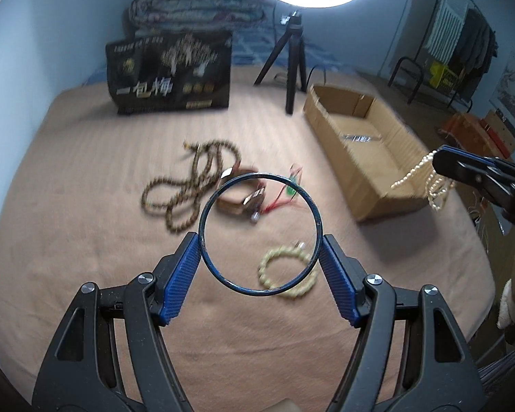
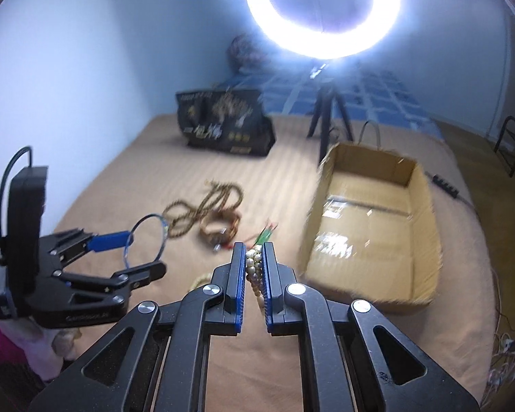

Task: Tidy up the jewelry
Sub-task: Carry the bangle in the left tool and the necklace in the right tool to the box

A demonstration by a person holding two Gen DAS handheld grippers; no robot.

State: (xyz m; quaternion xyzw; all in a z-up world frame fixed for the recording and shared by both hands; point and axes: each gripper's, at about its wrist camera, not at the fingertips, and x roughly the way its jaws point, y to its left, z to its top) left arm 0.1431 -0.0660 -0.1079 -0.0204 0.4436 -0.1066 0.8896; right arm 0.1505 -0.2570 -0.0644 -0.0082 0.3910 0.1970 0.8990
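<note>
My left gripper (image 1: 260, 240) is shut on a thin dark blue bangle (image 1: 223, 190) and holds it above the tan bed cover. It also shows in the right wrist view (image 2: 134, 243) with the bangle (image 2: 139, 223). My right gripper (image 2: 254, 250) is shut on a pearl necklace (image 2: 254, 264). In the left wrist view the right gripper (image 1: 439, 161) hangs the pearls (image 1: 436, 185) over the near end of an open cardboard box (image 1: 367, 144). On the bed lie a long brown bead necklace (image 1: 192, 178), a brown bracelet (image 1: 237, 202), a red and green trinket (image 1: 288, 192) and a cream bead bracelet (image 1: 285, 274).
The cardboard box (image 2: 370, 226) lies at the right of the bed. A black printed bag (image 1: 171, 75) and a black tripod (image 1: 292, 58) under a ring light (image 2: 322, 10) stand at the back. A rack, chair and boxes stand off the bed's right edge.
</note>
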